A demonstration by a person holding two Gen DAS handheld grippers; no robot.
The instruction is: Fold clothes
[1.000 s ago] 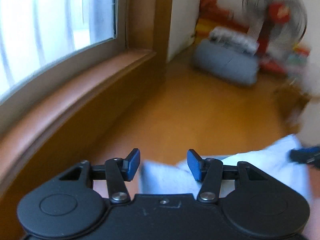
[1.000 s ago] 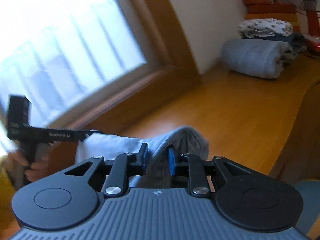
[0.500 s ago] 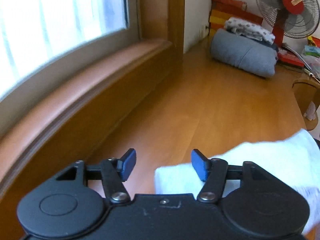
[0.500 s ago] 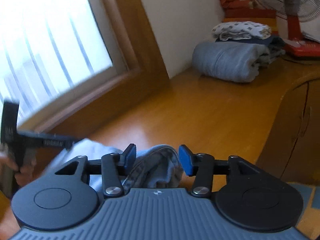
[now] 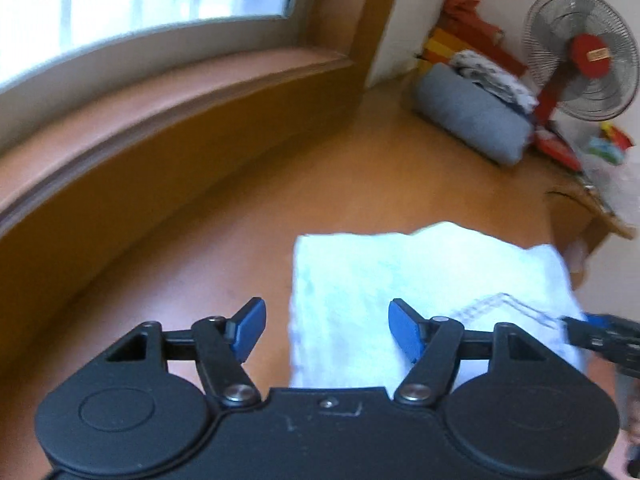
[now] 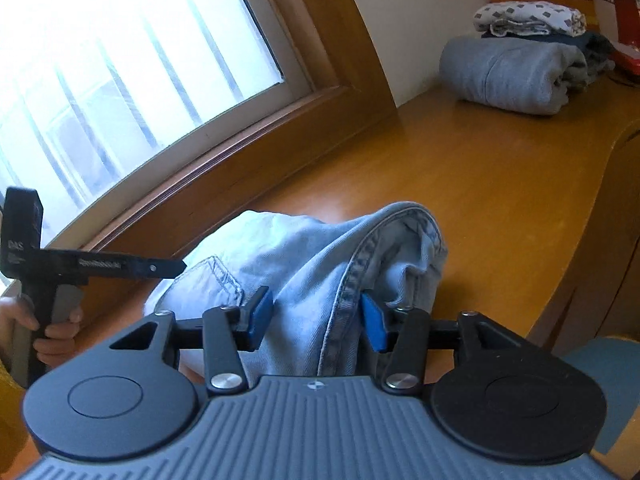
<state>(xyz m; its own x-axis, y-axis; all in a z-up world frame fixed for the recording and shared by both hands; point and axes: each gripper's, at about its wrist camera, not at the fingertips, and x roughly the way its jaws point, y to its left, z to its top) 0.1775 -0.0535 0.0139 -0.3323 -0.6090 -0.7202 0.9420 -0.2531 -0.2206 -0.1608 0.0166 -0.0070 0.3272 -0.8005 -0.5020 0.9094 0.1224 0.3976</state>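
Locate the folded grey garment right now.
The folded grey garment lies at the far end of the wooden top, upper right in both views, under a patterned cloth and beside the red fan.

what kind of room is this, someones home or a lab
Most likely a lived-in home room: a wooden-framed window, folded clothes stacked on the wooden surface, and a red standing fan.

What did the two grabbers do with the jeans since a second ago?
The right gripper let go: its jaws have just opened off the jeans, which lie loosely between them. The left gripper opened wider and swung over them. The folded pile stayed put.
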